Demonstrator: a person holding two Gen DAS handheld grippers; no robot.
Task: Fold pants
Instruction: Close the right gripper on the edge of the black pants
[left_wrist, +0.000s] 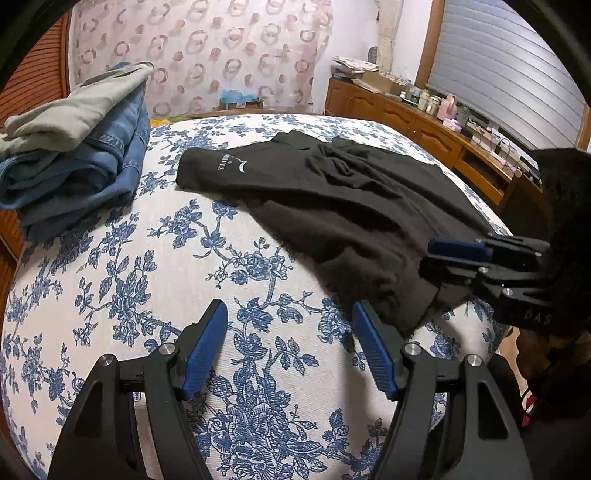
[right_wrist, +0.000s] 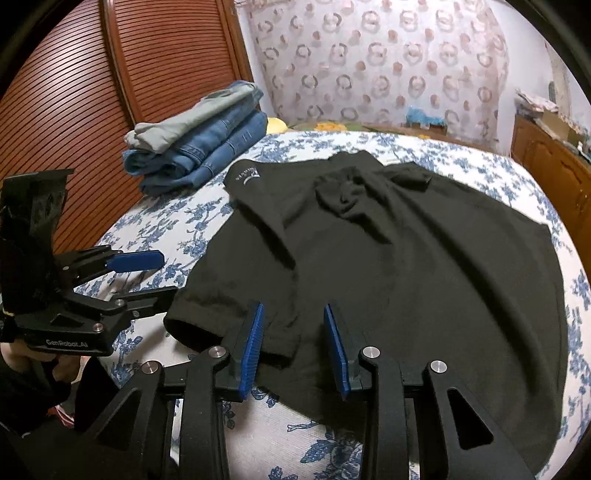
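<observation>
On the bed (left_wrist: 147, 277), across its middle and right side, the black pants (left_wrist: 332, 192) lie spread but rumpled. A bunched fold sits toward the bed's far side and a white logo (left_wrist: 229, 162) toward its far-left part. A stack (left_wrist: 92, 155) of folded jeans with a grey piece on top rests at the bed's far-left corner, well apart from the work.

The right gripper (right_wrist: 293, 308) hangs at the bed's near edge, its jaws partly apart. The near hem (right_wrist: 192, 325) of the pants lies flat between and under the pads, and I see no cloth pinched up yet. The left gripper (left_wrist: 289, 310) hovers over bare bed cover nearer the bed's left side, just beside that hem, jaws wide apart and holding nothing.

The step in hand looks like taking hold of the near edge, ready for the first fold.

To do it well, the right pads should dip low enough to catch both layers of the hem. Skating over the top layer would not do, and the grip should close firmly before any lift. The left gripper probably needs to shift toward the bed's right to catch the hem's corner. Then the two grips are spaced along one edge and the cloth rises evenly.

A lift from one point alone would likely drag the bunched fold further out of shape. Smoothing that bunch first, or pulling the edge taut while carrying it over, should give a flatter fold.
</observation>
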